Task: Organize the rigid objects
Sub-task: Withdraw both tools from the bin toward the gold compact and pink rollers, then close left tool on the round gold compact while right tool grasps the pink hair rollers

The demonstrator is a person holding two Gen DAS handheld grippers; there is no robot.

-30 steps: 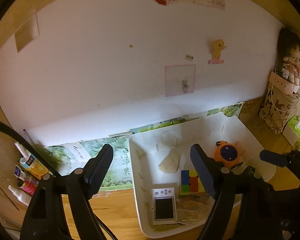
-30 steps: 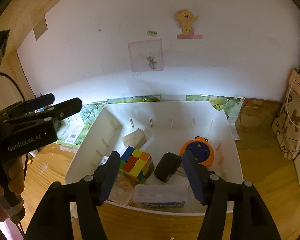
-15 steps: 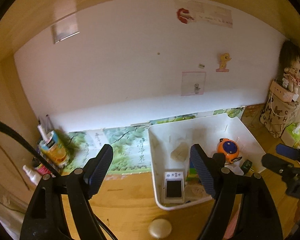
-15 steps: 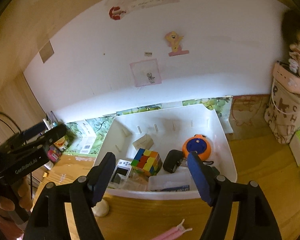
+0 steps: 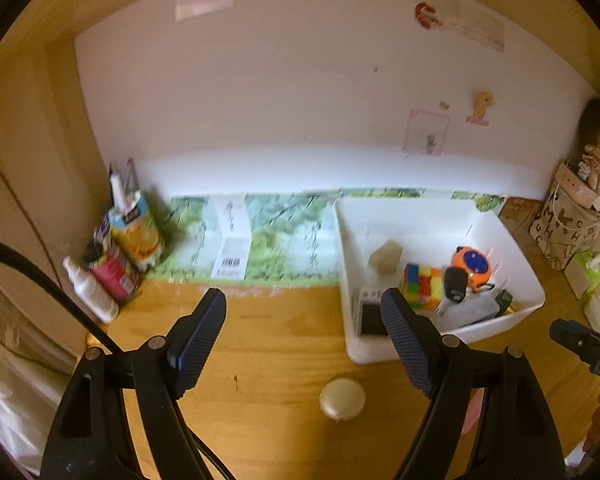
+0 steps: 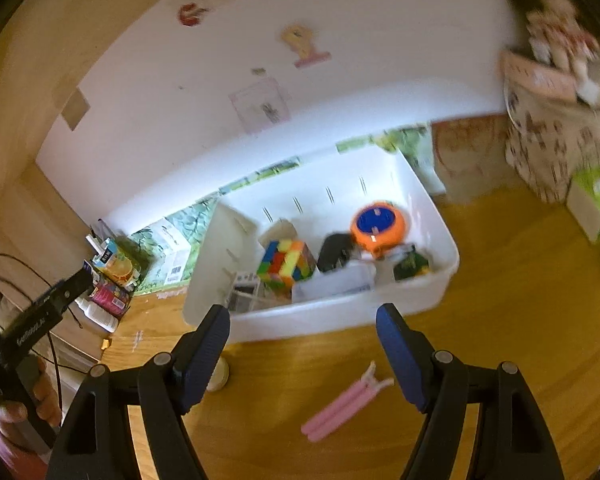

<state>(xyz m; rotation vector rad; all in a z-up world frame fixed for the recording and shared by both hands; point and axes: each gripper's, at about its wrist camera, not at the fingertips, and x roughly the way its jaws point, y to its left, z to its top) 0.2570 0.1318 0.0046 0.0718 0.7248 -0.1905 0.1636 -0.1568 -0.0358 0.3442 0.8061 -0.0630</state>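
While both grippers hang empty with fingers spread, the pink clip [image 6: 345,401] lies slantwise on the bench [image 6: 500,320] just ahead of the right gripper [image 6: 303,354], nearer it than the left gripper [image 5: 303,340].

1. Both grippers drew back from the white bin [image 6: 440,296].
2. The right gripper [image 6: 303,348] opened its empty jaws wider.
3. A pink clip [image 6: 340,408] and a round cream compact [image 5: 342,398] came into view on the desk.

Bare wooden desk [image 5: 276,344] lies open before the crowded white bin [image 6: 340,316], bottles [image 5: 112,264] crowding its left corner.
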